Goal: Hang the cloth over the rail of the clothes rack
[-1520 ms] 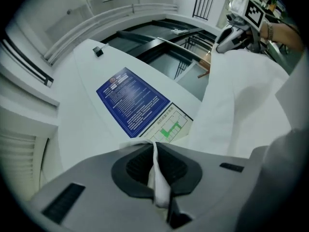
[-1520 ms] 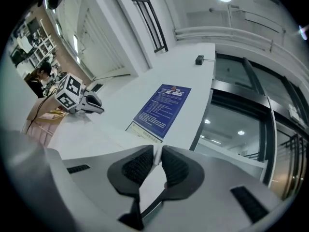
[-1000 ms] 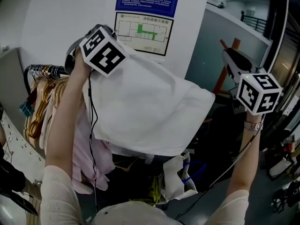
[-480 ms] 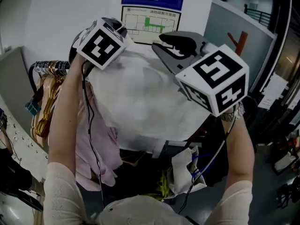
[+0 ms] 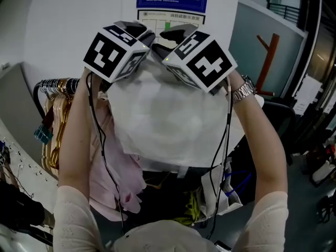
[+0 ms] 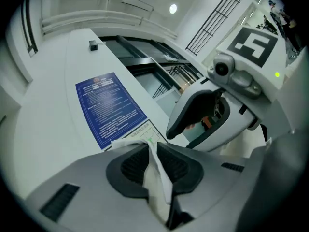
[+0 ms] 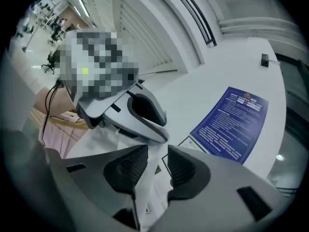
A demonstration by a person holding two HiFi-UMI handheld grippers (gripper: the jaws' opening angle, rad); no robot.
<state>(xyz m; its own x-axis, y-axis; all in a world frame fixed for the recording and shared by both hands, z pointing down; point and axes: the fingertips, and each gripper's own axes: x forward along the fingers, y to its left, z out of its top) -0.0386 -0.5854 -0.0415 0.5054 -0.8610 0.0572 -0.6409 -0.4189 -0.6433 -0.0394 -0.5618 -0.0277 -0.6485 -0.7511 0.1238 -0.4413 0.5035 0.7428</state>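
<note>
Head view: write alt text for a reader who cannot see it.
Two raised arms hold the left gripper and right gripper side by side atop a white cloth beside a clothes rack of hangers. The left jaws, just opening, have cloth between them.

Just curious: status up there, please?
Left gripper: jaws just easing open, white cloth between them. Right gripper open, cloth edge in its gap. Hangers crowd the rail.
</note>
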